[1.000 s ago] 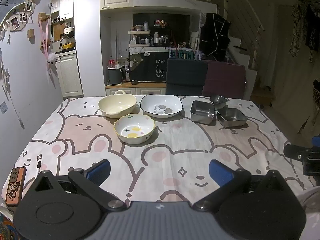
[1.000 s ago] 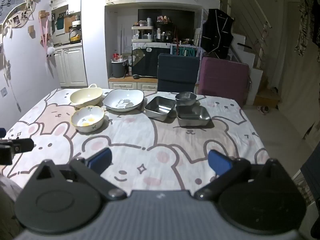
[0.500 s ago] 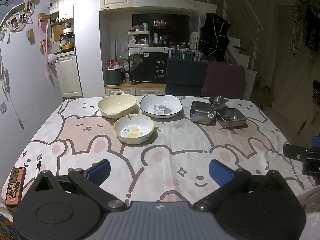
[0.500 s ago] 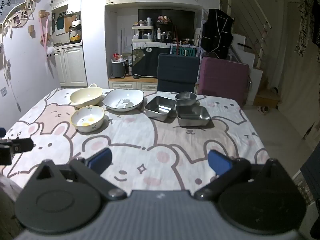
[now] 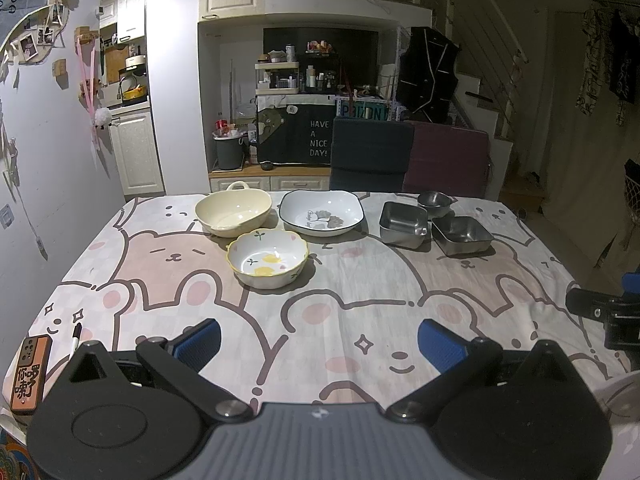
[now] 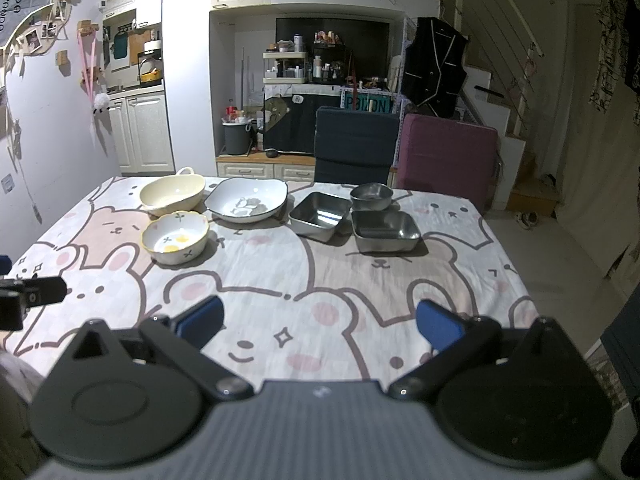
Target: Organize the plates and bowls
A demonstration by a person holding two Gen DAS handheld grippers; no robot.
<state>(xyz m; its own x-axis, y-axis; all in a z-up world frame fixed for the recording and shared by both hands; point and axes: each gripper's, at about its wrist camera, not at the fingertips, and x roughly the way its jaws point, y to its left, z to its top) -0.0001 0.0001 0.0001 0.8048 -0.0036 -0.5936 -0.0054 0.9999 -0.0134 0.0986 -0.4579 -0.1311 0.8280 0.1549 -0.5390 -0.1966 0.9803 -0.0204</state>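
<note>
Both hand-held grippers (left (image 5: 319,340), right (image 6: 320,322)) gape above the tablecloth (image 5: 360,292).

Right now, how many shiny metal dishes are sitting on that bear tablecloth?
3. A square metal dish sits mid-table, a rectangular metal dish to its right, and a small round metal bowl behind both. None looks hidden.

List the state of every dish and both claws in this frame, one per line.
Left claw: open, holding nothing.
Right claw: open, holding nothing.
Cream bowl: upright, empty.
Lemon-print bowl: upright, empty, beside the cream bowl.
White square dish: upright, empty.
Left steel tray: upright, empty.
Right steel tray: upright, empty.
Small steel bowl: upright, behind the trays.
</note>
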